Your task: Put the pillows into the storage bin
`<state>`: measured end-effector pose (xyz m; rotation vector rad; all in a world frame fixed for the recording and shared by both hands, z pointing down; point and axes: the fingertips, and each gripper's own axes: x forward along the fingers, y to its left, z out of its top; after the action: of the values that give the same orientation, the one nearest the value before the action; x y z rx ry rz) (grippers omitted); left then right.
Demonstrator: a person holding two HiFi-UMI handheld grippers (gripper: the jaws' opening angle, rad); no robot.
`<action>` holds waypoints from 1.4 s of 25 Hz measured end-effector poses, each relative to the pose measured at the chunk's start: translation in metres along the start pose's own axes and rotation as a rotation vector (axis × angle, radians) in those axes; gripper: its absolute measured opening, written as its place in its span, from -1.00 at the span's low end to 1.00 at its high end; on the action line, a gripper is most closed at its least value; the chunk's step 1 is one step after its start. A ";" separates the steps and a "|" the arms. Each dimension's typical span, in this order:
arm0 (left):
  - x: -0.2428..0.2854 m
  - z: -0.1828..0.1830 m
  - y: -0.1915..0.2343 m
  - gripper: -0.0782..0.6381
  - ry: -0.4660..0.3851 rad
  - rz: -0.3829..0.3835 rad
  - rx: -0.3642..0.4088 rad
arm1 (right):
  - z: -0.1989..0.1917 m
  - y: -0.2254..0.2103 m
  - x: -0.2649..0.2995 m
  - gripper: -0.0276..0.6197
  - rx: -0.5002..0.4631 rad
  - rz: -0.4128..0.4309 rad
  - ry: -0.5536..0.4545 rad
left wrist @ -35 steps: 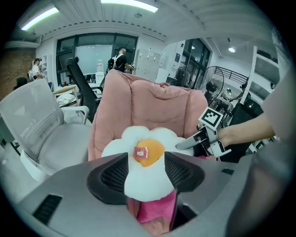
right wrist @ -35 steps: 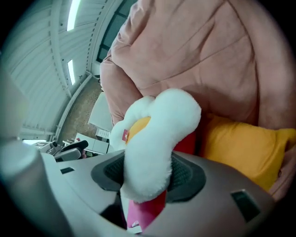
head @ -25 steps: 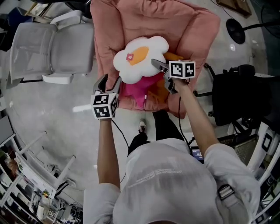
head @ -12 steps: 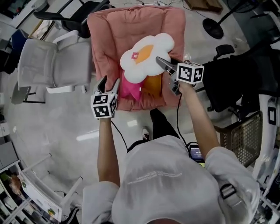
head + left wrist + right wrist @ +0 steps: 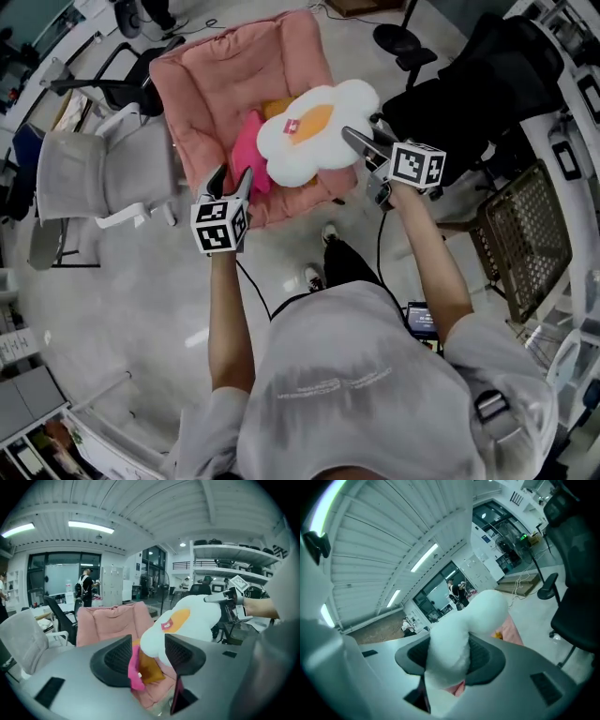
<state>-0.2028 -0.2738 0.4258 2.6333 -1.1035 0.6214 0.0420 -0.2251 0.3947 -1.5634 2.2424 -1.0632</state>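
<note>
A white egg-shaped pillow (image 5: 314, 131) with an orange yolk hangs in the air above the pink armchair (image 5: 225, 75). My right gripper (image 5: 354, 141) is shut on its right edge; in the right gripper view the white stuffing (image 5: 487, 609) bulges out between the pads. A magenta pillow (image 5: 246, 150) and an orange pillow (image 5: 277, 108) lie on the armchair seat. My left gripper (image 5: 232, 176) is open at the seat's front edge; its jaws have just been closing a little with nothing between them. The left gripper view looks past those jaws at the egg pillow (image 5: 192, 616) and the magenta pillow (image 5: 135, 672).
A wire mesh basket (image 5: 520, 234) stands on the floor at the right. A black office chair (image 5: 469, 84) is behind the right gripper. A grey chair (image 5: 94, 178) stands left of the armchair. The person's legs and a shoe (image 5: 314, 277) are below the grippers.
The egg pillow has come up off the armchair in the right gripper and moved right. Both grippers have risen. The wire basket has come into view at the right.
</note>
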 end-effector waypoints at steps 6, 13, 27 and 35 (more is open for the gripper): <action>0.031 0.001 -0.113 -0.13 0.018 -0.238 0.077 | -0.021 -0.036 -0.124 -0.31 0.050 -0.162 -0.104; 0.070 -0.014 -0.271 -0.13 0.087 -0.507 0.200 | -0.061 -0.091 -0.282 -0.31 0.161 -0.378 -0.236; 0.055 -0.147 -0.610 -0.13 0.313 -0.902 0.415 | -0.231 -0.156 -0.611 -0.31 0.460 -0.726 -0.477; 0.053 -0.257 -0.712 -0.13 0.441 -0.934 0.467 | -0.368 -0.229 -0.712 -0.31 0.586 -0.825 -0.490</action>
<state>0.2662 0.2785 0.6515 2.7203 0.4497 1.2061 0.3072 0.5223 0.6506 -2.1568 0.8393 -1.1689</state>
